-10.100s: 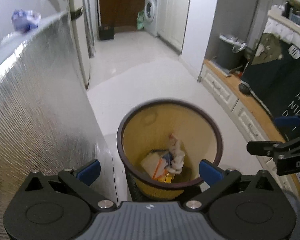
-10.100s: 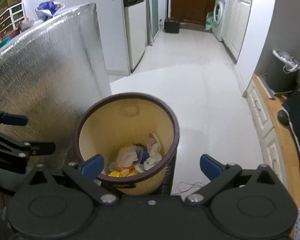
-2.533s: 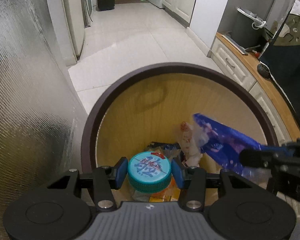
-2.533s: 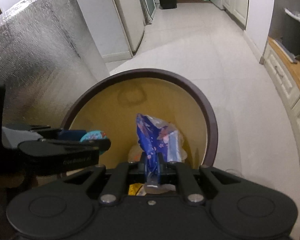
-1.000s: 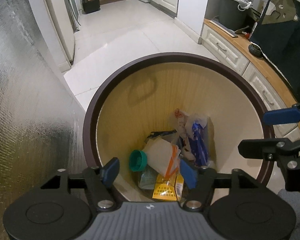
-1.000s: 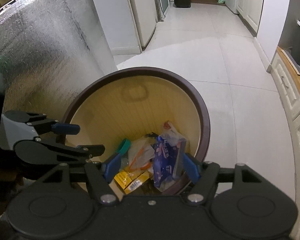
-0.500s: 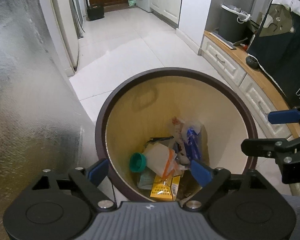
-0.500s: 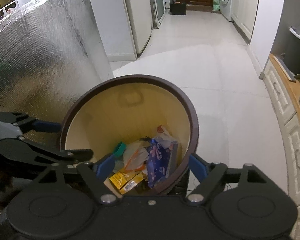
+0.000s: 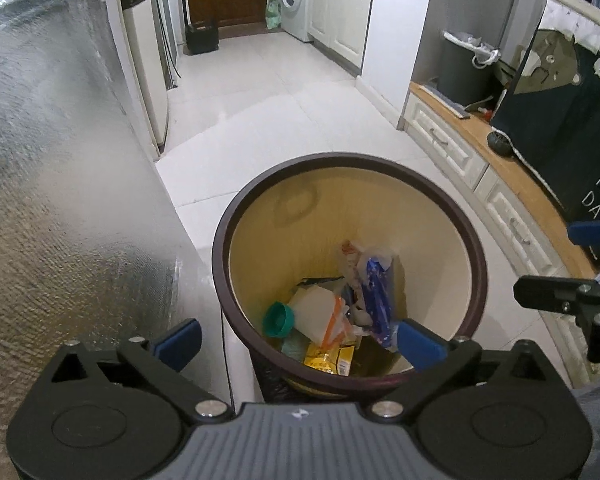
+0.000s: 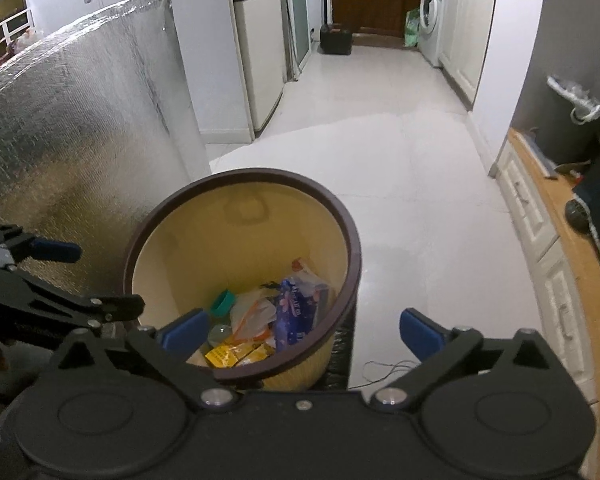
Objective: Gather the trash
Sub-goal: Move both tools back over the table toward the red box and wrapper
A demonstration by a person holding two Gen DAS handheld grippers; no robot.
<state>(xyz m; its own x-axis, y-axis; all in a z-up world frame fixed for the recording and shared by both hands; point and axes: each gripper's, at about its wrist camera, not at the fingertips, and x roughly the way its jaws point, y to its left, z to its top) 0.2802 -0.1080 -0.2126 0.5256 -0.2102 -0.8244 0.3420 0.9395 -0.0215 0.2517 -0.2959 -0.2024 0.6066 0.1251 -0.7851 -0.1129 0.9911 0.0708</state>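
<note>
A round trash bin (image 9: 470, 248) with a dark brown rim and yellow inside stands on the white floor; it also shows in the right wrist view (image 10: 350, 240). Inside lie a teal bottle cap (image 9: 278, 320), a blue wrapper (image 9: 376, 300), a white bag (image 9: 320, 312) and yellow packets (image 9: 328, 354). The cap (image 10: 223, 303) and blue wrapper (image 10: 296, 308) also show in the right wrist view. My left gripper (image 9: 298, 344) is open and empty above the bin's near rim. My right gripper (image 10: 300, 330) is open and empty, above the bin's near right side.
A counter wrapped in silver foil (image 9: 60, 200) stands close on the left of the bin. White drawers with a wooden top (image 9: 512, 184) run along the right. A fridge (image 10: 256, 52) and a washing machine (image 9: 296, 20) stand further back along the hallway.
Both grippers let go of the cap and blue wrapper, which fell into the bin. Both have since opened wider and pulled up and back from the bin.
</note>
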